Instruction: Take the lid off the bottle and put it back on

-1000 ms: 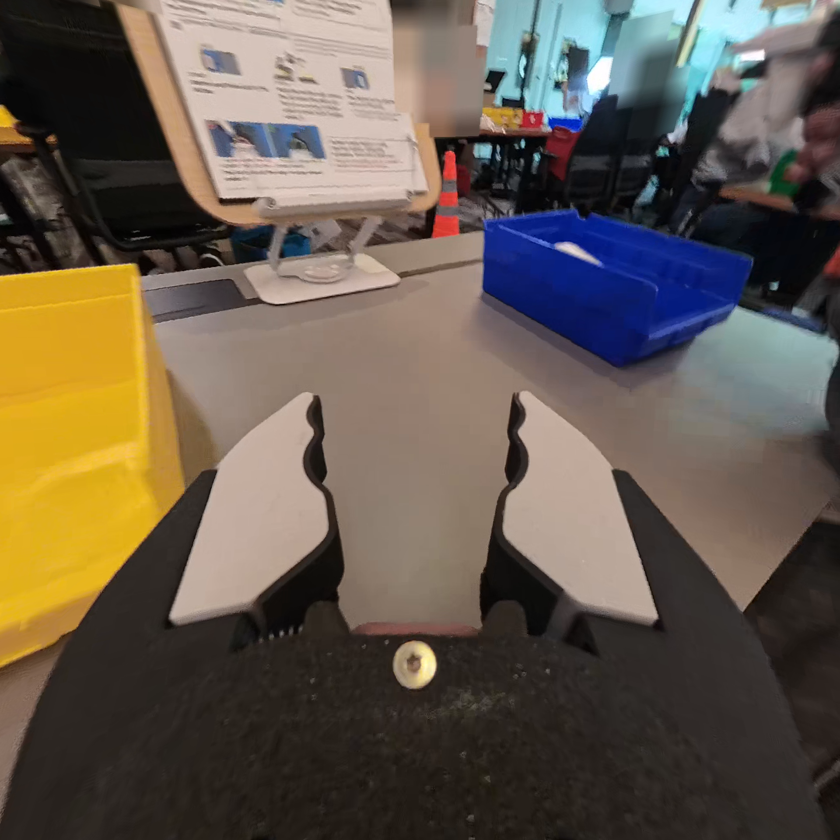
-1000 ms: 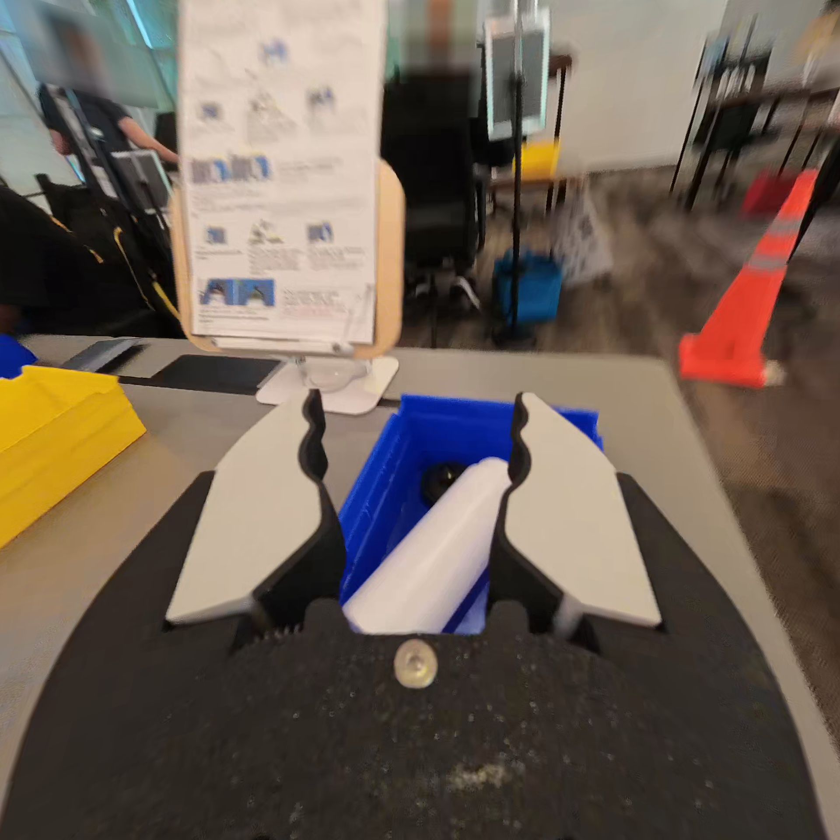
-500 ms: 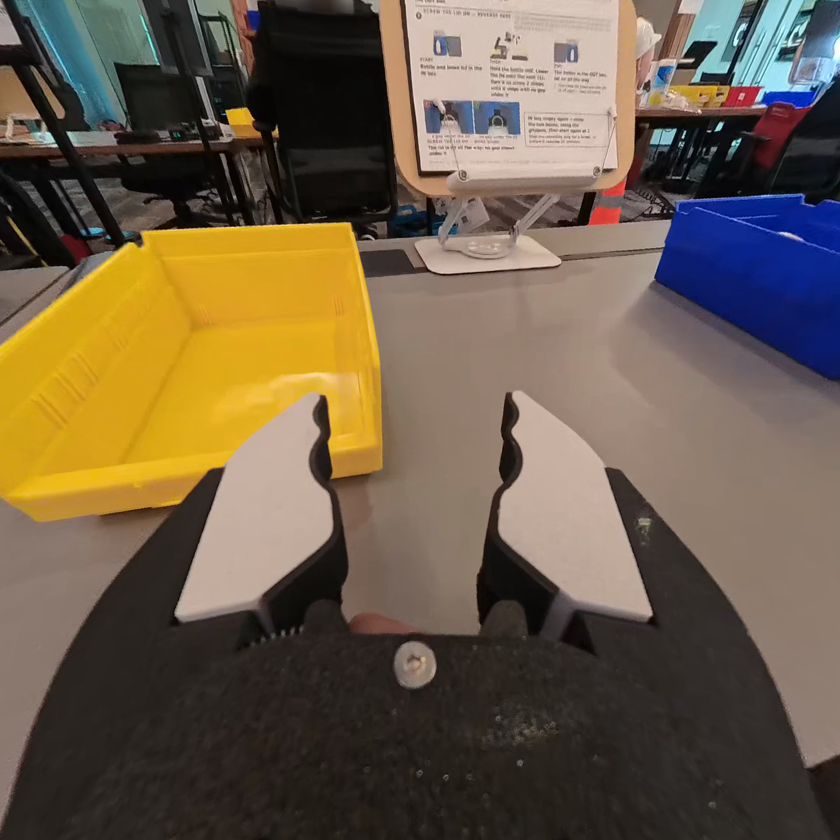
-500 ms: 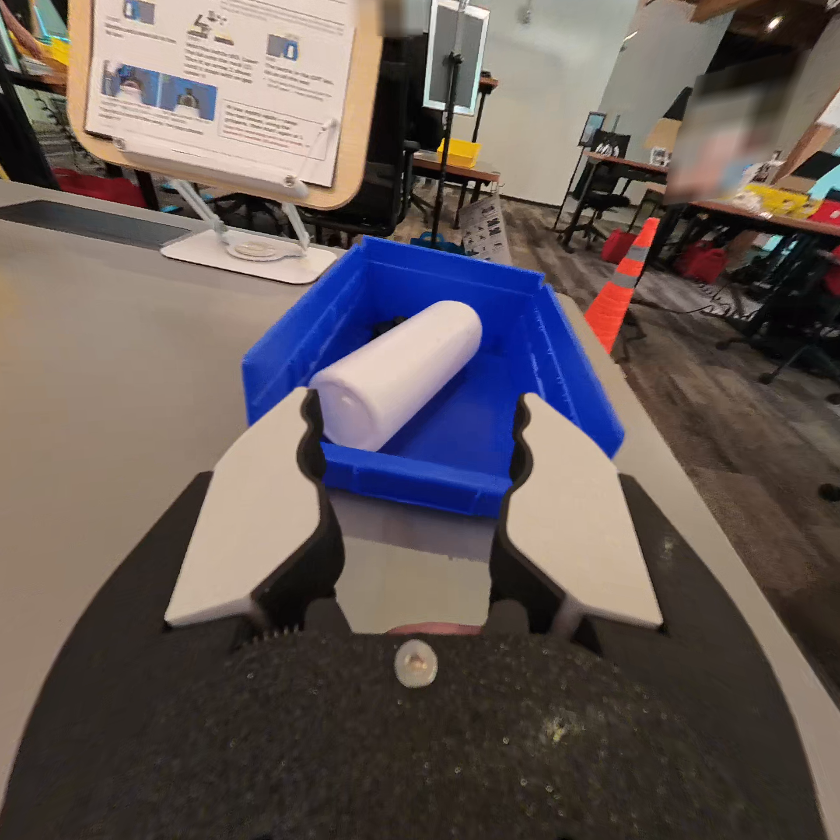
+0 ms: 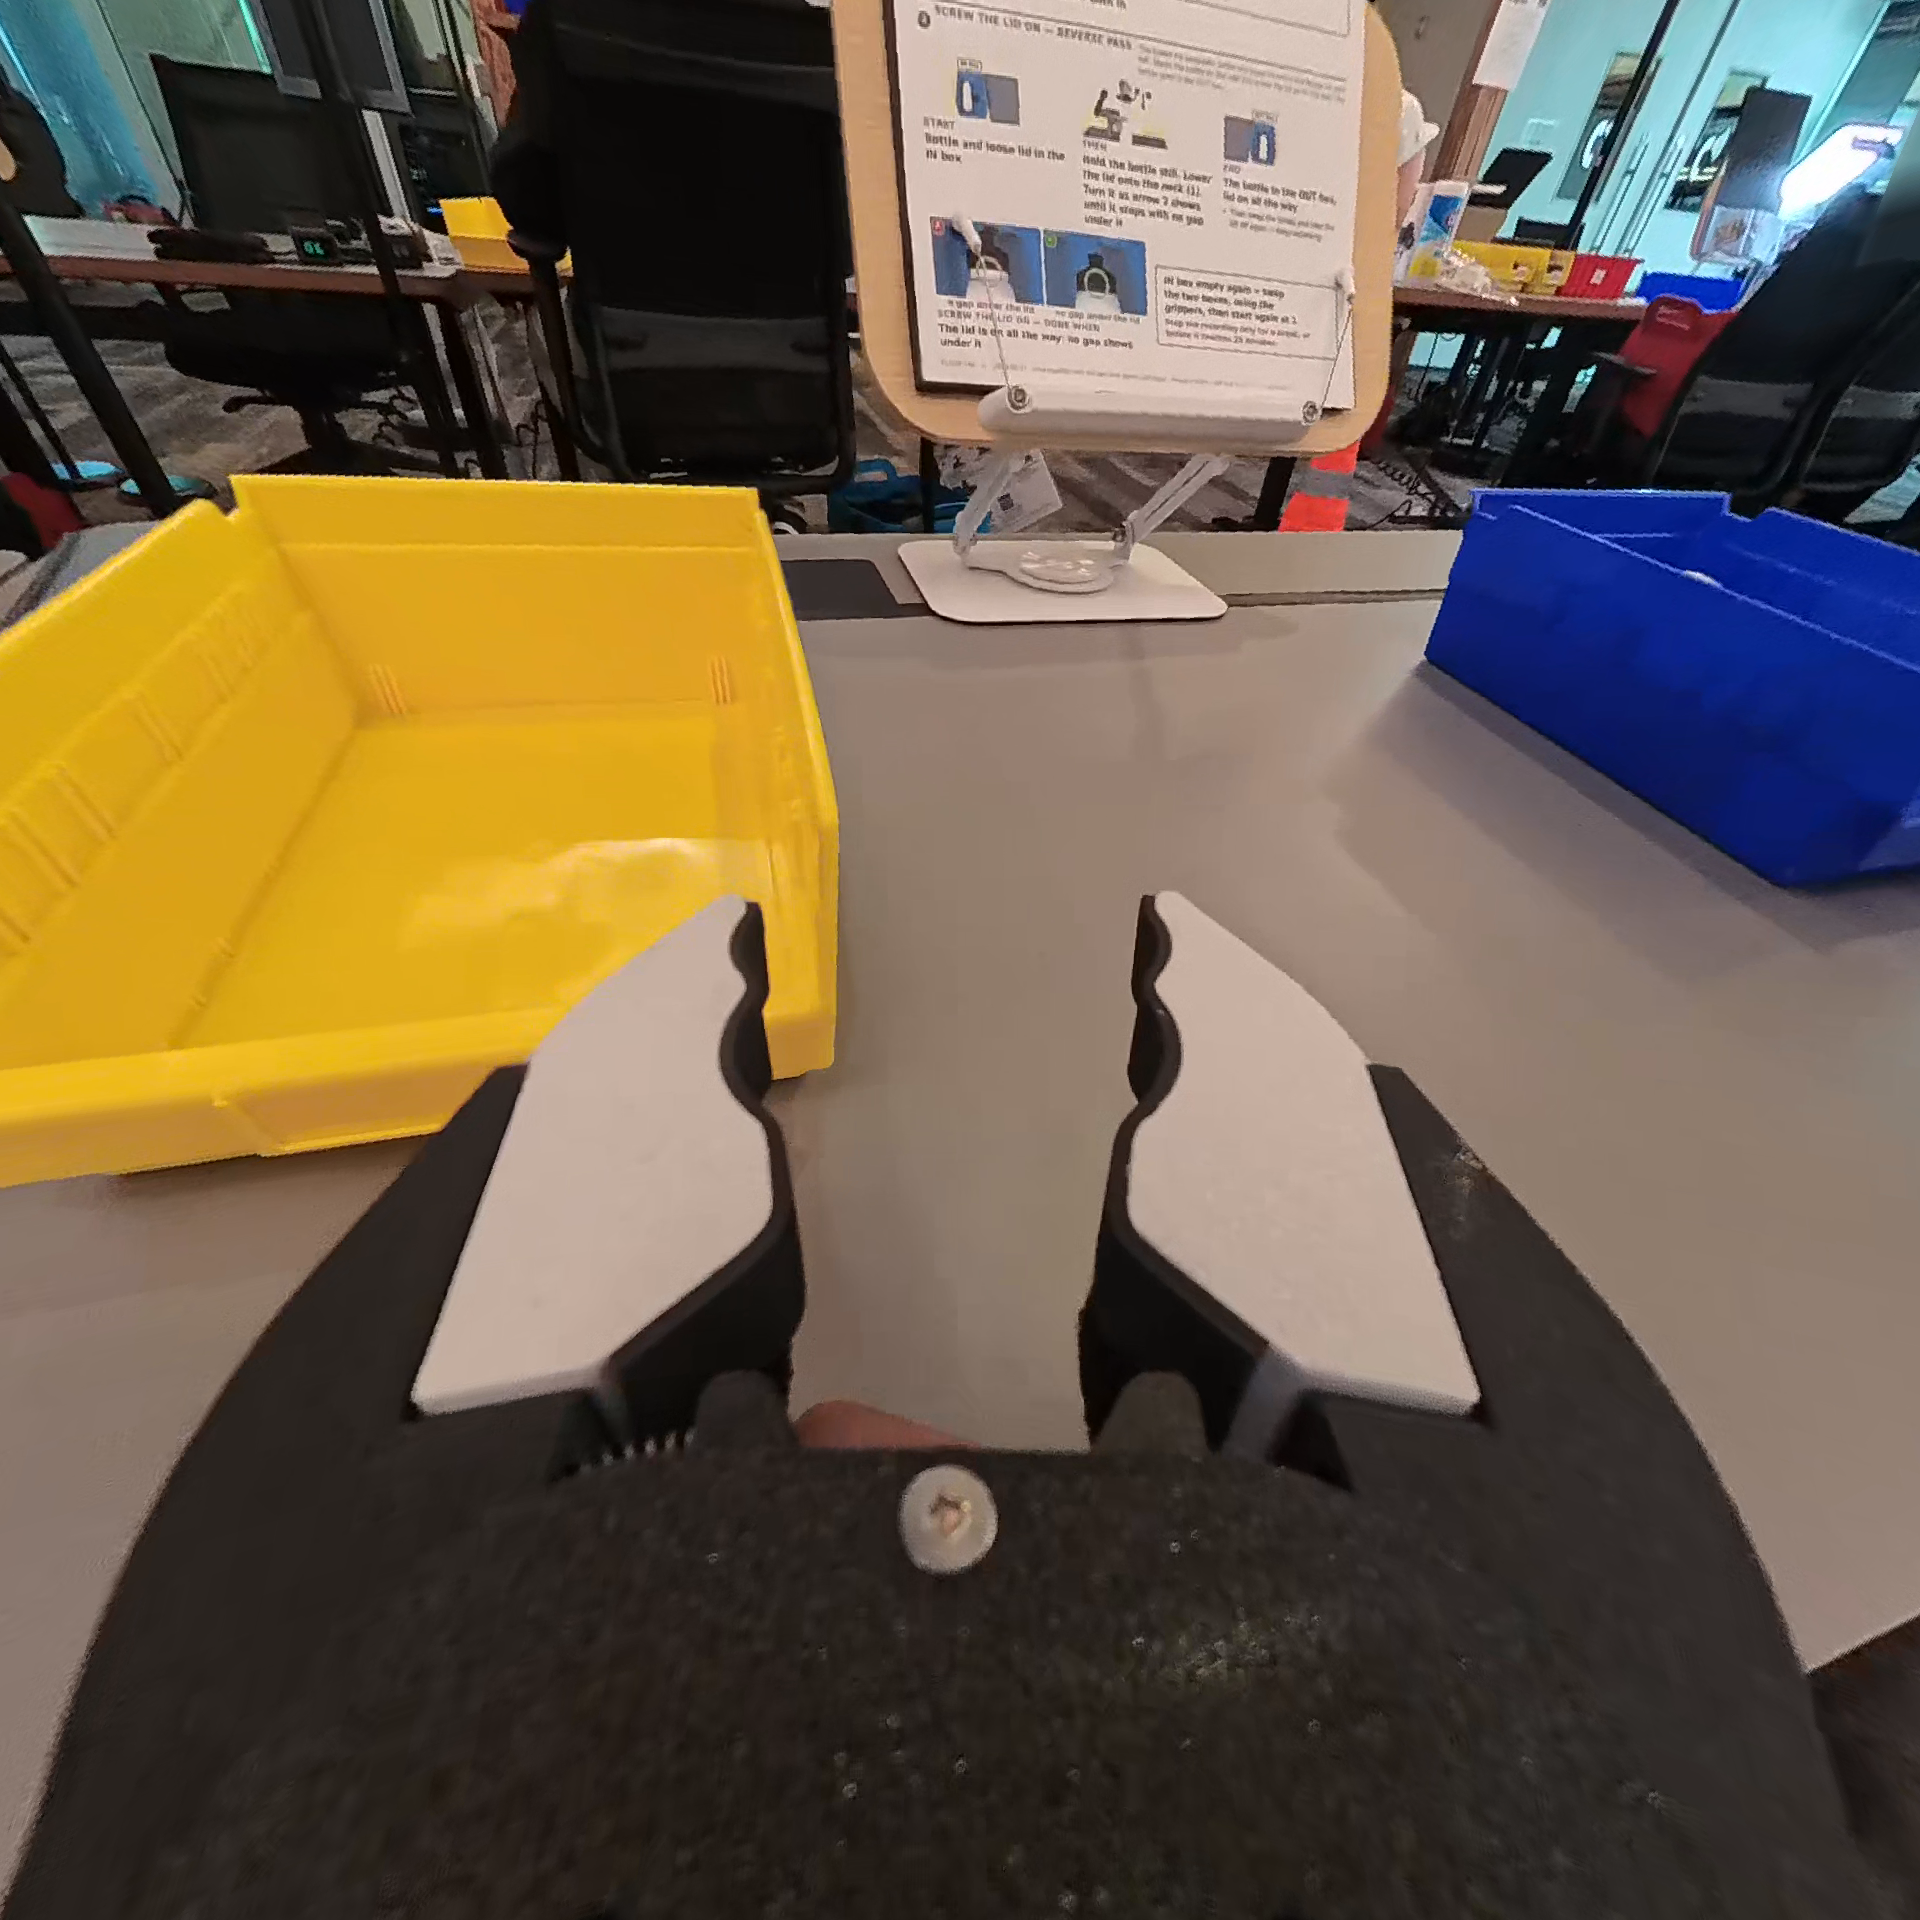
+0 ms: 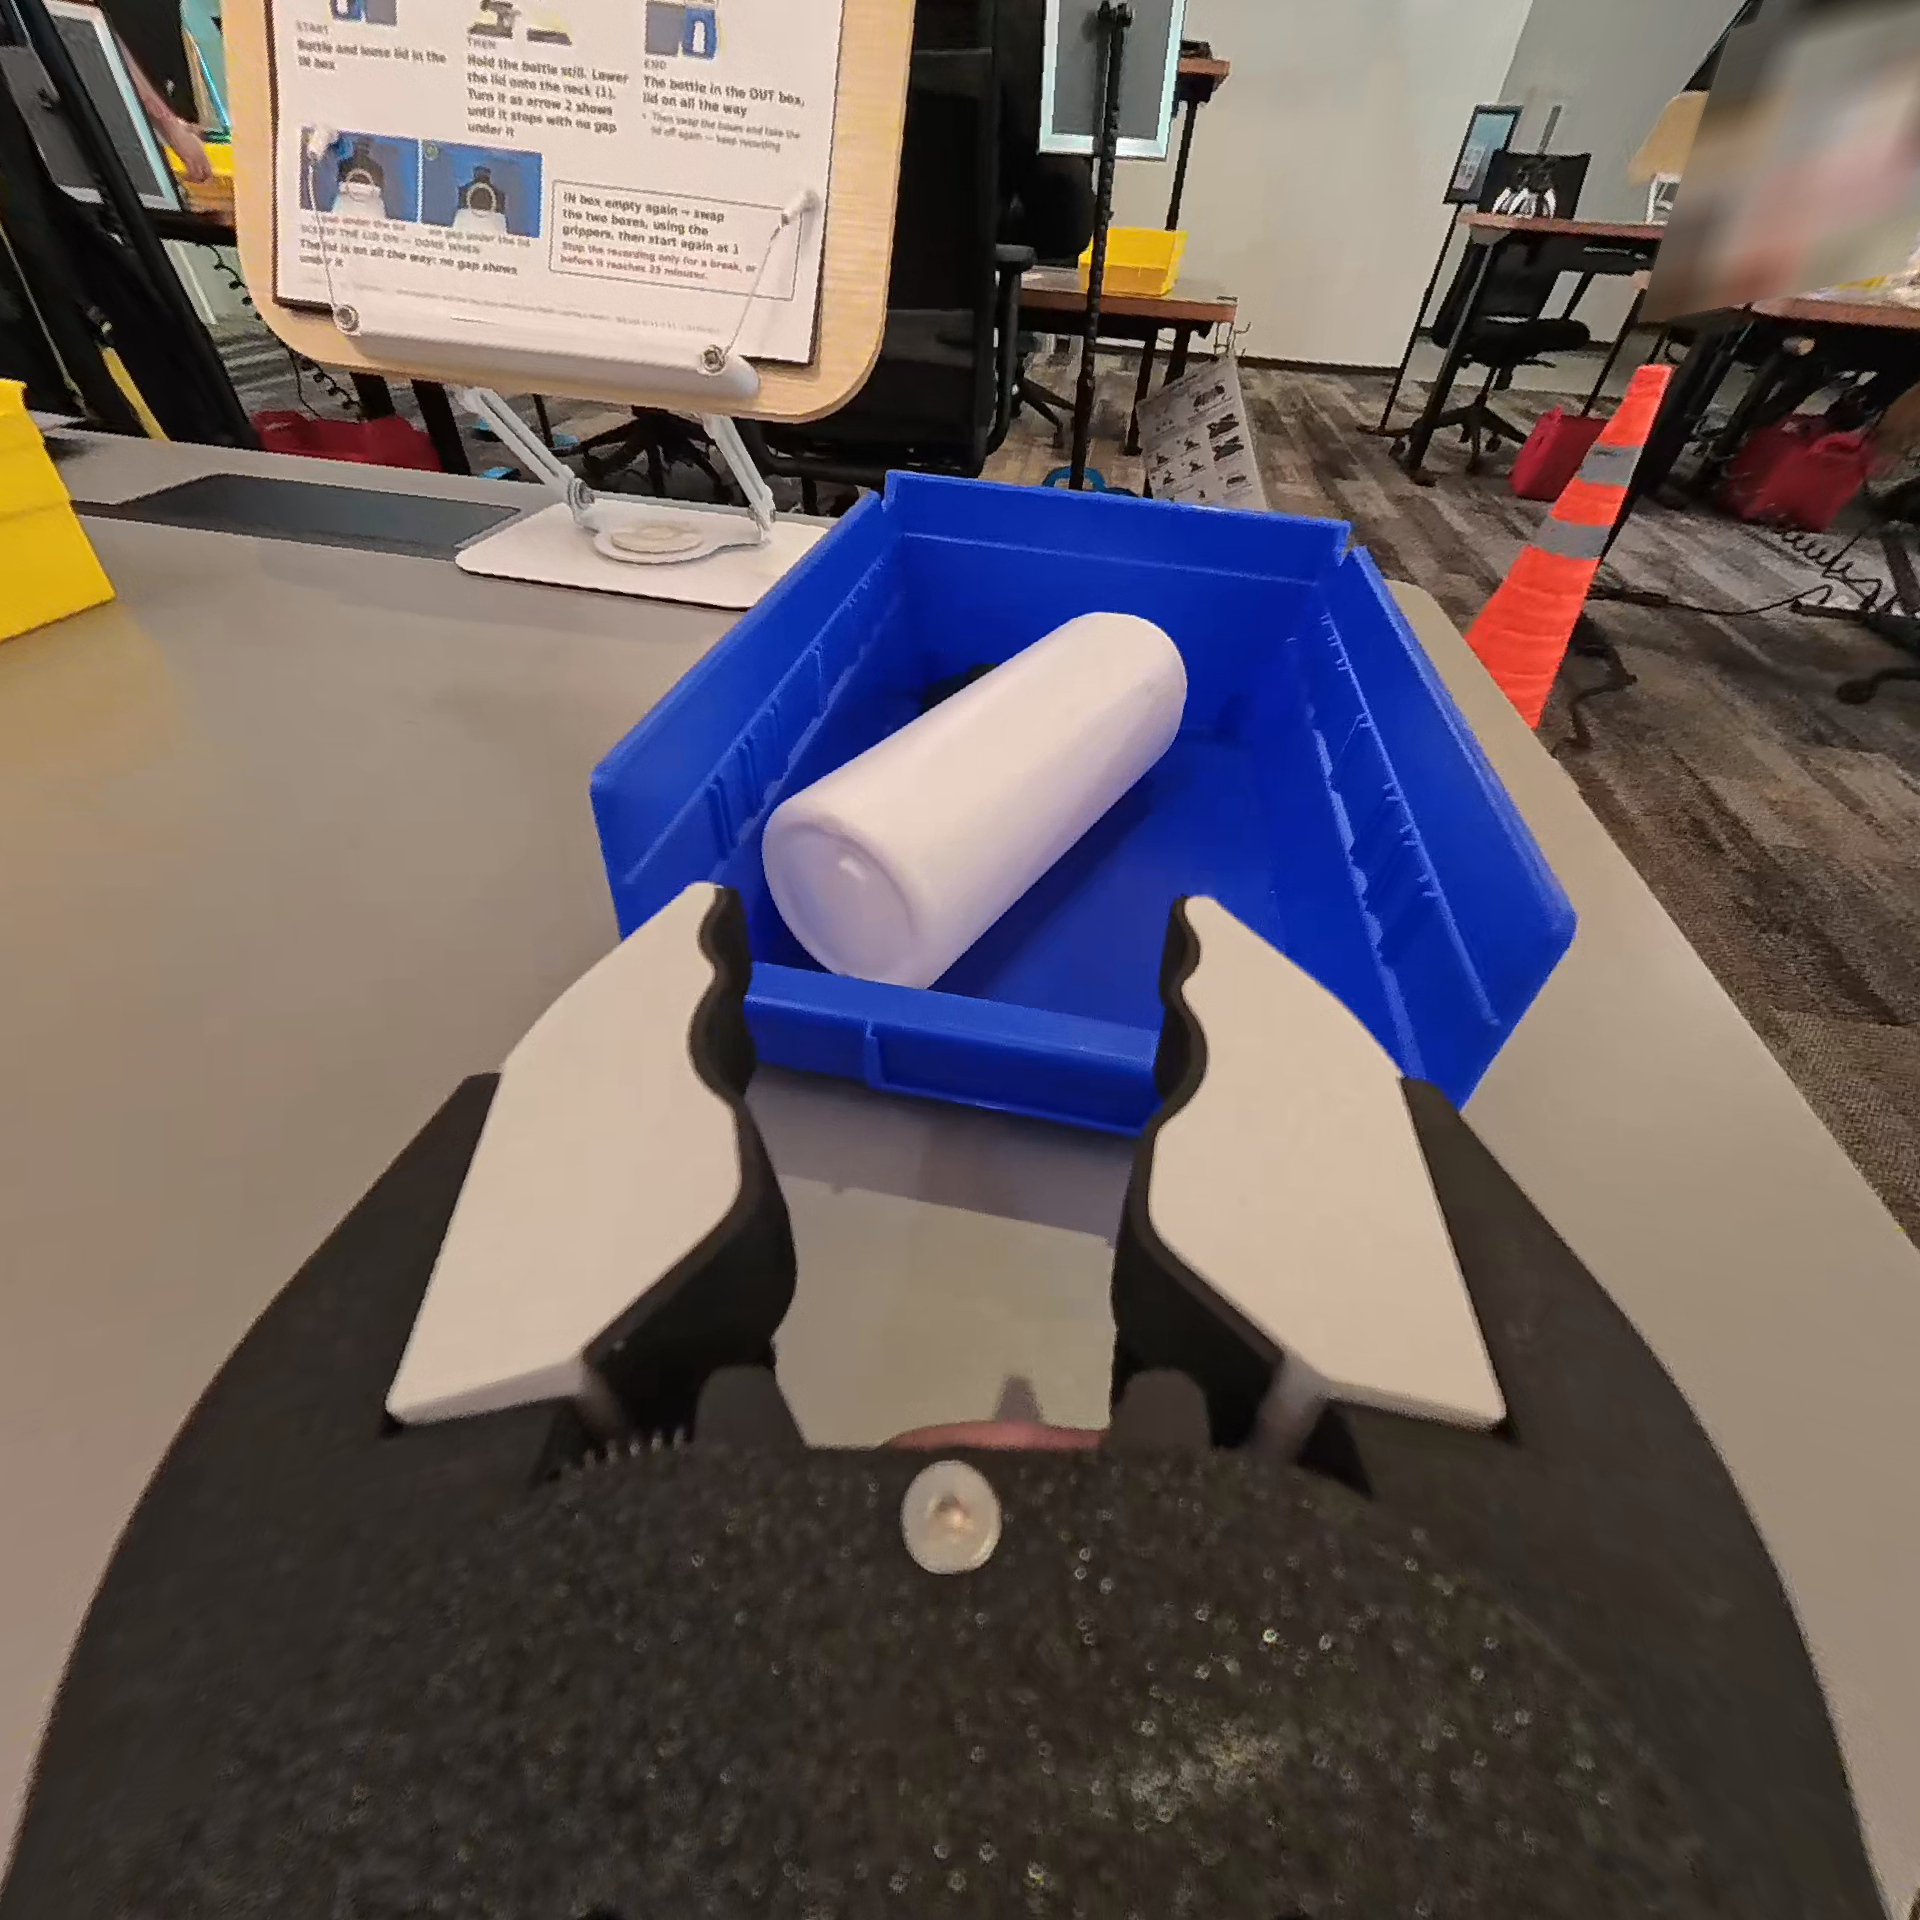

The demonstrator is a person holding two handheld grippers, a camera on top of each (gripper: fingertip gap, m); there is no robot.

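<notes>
Barely begun: white bottle [image 6: 971,795] lying on its side in the blue bin [image 6: 1439,831] at the right of the grey worktop [image 5: 1195,935], flat base turned toward the right wrist camera, neck end pointing away toward the bin's far left corner. Something dark [image 6: 951,681] just visible past the bottle's far end, possibly the lid, though whether screwed on or lying loose cannot be told from here. Right claw [image 6: 948,961] spread wide and gripping nothing, hovering short of the bin's low front wall, roughly lined up with the bottle's base but well clear of it. Left claw [image 5: 948,961] likewise wide apart and empty, held over bare worktop just beside the near right corner of the yellow bin [image 5: 260,1112], itself holding nothing visible. Instruction sheet on a wooden stand [image 5: 1127,208] upright at the far edge of the worktop, between the two bins. Orange traffic cone [image 6: 1558,582] on the floor beyond the worktop's right side. Nothing of the task yet done, judging by this: bottle untouched, no grip taken by either claw. Still ahead, by the look of it: reaching into the blue bin, lifting out and steadying the bottle, dealing with the lid at its far end, then seating it again.
</notes>
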